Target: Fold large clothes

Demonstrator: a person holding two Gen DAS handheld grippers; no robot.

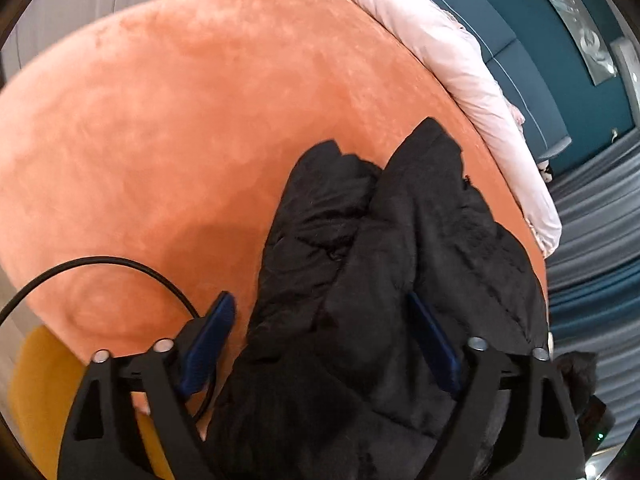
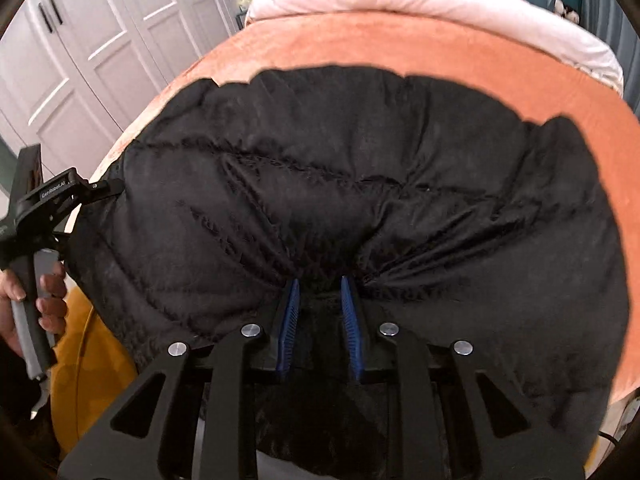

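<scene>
Two grippers, one garment. Your black quilted jacket [image 2: 360, 200] lies spread on the orange blanket [image 2: 400, 44] covering the bed, filling most of the right wrist frame; in the left wrist frame it runs from bottom centre up toward the right.

Right gripper [image 2: 320, 284]: your blue pads [image 2: 292, 312] stand close together with a bunched fold of jacket fabric pinched between them, creases fanning out from that spot at lower centre. Clamped on the jacket.

Left gripper [image 1: 320, 312]: your pads [image 1: 212, 344] are spread wide, one at lower left over the blanket, the other at lower right against the dark fabric. Jacket lies between them, but neither pad visibly presses it. Jaws apart.

Writing: "GenRobot.AI" reads in white on the black body of your left gripper, seen at the left edge of the right wrist frame, where your hand [image 2: 44, 296] wraps its grey handle. No other legible label.

Surroundings: pale pink duvet [image 1: 460, 64] bunched along the blanket's far edge, upper right; white panelled wardrobe doors [image 2: 100, 40] upper left; a black cable [image 1: 100, 260] arcs over the blanket at lower left; a mustard-yellow cushion [image 1: 36, 380] sits at bottom left.
</scene>
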